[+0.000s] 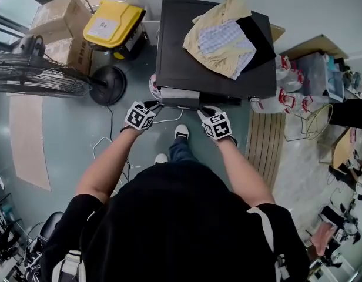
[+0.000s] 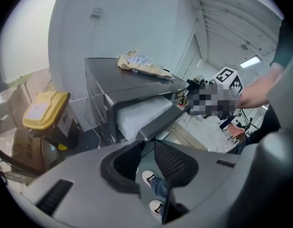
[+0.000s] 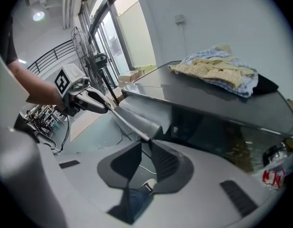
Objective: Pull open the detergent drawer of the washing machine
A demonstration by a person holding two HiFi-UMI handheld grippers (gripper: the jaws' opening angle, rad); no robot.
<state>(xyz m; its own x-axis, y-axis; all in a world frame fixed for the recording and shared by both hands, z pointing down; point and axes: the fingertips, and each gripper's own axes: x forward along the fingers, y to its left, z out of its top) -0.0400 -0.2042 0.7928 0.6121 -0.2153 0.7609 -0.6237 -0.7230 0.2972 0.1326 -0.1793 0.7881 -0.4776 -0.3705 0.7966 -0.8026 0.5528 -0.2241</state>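
A dark washing machine (image 1: 175, 51) stands in front of me, with a pile of clothes (image 1: 222, 37) on its top. Its detergent drawer (image 1: 181, 101) juts out from the front, showing a white inside (image 2: 139, 115) behind a grey front panel (image 3: 137, 120). My left gripper (image 1: 154, 104) is at the panel's left end, its jaws (image 2: 145, 140) nearly together on the panel's edge. At the right end my right gripper (image 1: 203, 109) is shut, and its tips (image 3: 149, 140) pinch the panel's corner. Each gripper view shows the other gripper along the panel.
A yellow-lidded bin (image 1: 113, 22) and cardboard boxes (image 1: 60, 16) stand at the machine's left. A floor fan (image 1: 40, 75) with a round base (image 1: 107, 84) is nearer. A slatted wooden board (image 1: 266, 145) and bottles (image 1: 292, 84) lie at the right. My shoes (image 1: 181, 132) are just below the drawer.
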